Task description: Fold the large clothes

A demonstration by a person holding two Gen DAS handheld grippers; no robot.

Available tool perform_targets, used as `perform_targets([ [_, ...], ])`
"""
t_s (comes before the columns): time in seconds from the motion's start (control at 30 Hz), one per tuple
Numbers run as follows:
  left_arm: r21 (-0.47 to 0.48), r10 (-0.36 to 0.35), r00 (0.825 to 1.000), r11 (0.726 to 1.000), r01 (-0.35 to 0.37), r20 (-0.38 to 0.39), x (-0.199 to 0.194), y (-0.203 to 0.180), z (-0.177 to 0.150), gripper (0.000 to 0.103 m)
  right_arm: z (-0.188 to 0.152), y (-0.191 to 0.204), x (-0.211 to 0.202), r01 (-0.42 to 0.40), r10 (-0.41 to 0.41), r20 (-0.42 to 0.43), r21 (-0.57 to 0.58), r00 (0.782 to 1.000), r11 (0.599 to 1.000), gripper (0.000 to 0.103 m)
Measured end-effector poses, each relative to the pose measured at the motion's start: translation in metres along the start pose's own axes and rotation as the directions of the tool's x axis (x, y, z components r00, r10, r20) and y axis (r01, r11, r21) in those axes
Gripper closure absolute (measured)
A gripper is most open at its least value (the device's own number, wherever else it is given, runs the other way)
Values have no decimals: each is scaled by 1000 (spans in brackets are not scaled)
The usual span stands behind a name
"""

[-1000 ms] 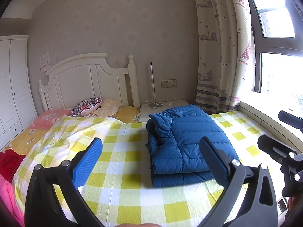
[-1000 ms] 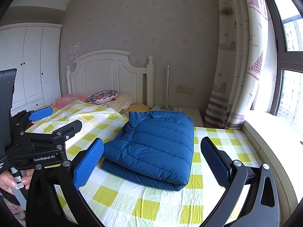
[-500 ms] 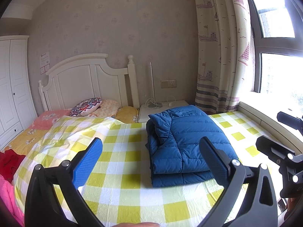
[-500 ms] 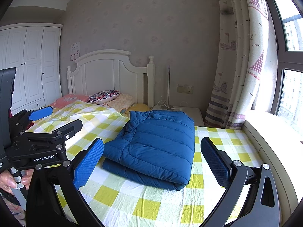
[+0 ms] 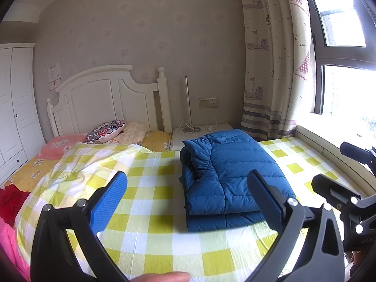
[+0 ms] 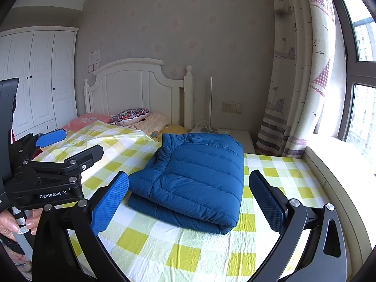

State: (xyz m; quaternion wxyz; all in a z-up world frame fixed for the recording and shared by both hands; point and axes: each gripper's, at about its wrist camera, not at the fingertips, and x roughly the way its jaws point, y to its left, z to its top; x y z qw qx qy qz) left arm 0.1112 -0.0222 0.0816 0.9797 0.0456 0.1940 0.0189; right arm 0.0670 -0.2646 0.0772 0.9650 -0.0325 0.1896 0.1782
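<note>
- Blue quilted jacket, a puffy down garment, lies folded into a thick rectangular bundle on a bed, towards the far right of the mattress and close to a white bedside table.
- Seen from the right wrist camera, the jacket shows stacked layers, with its rounded fold facing the near side and a collar or sleeve bunched at its far left corner.
- Under it is a sheet in yellow, white and pale green checks, wrinkled in places and heaped up at the left.
- Left gripper hangs above the near part of the sheet, fingers spread wide with nothing between them; it touches neither jacket nor sheet.
- Right gripper is likewise spread wide and empty, held in the air on the near side of the jacket, apart from it.
- From the right wrist camera the left gripper appears at the left edge, with a person's hand wrapped around its handle.
- At the far end stand a white headboard, a patterned round cushion and pink and yellow pillows.
- To the left is a white wardrobe; to the right, a curtain printed with boats hangs beside a bright window.
- Red and pink cloth lies at the left edge of the bed.
</note>
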Motion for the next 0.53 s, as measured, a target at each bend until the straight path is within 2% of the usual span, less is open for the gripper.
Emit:
perform_targets([
  [0.17,-7,0,1000,1000,0,-5,2,-3,-1,2,-2,-1,4,-2,2,-13,2,1000,1000,4],
  [0.23,13,-24,1000,1000,24,-8,6,-7,-2,2,-4,-2,8,-5,5,-23,7,1000,1000,4],
  [0.33,-11,-88,993,996,88,-84,29,-3,-5,2,-8,-9,18,-12,13,-39,26,999,1000,4],
  [0.37,-23,-121,984,993,119,-134,45,5,-4,2,-10,-15,22,6,-5,-50,31,999,999,4],
  [0.4,-48,-128,976,991,121,-175,63,21,-3,2,-10,-23,25,27,-25,-58,34,998,999,4],
  [0.47,-121,-73,969,992,45,-235,97,68,-2,2,-9,-55,31,92,-88,-84,43,993,995,4],
  [0.5,-159,-20,965,987,-23,-263,117,102,-2,2,-7,-77,33,131,-126,-102,47,987,990,4],
  [0.53,-181,20,959,981,-73,-281,131,127,-3,2,-6,-113,32,205,-197,-126,58,972,977,4],
])
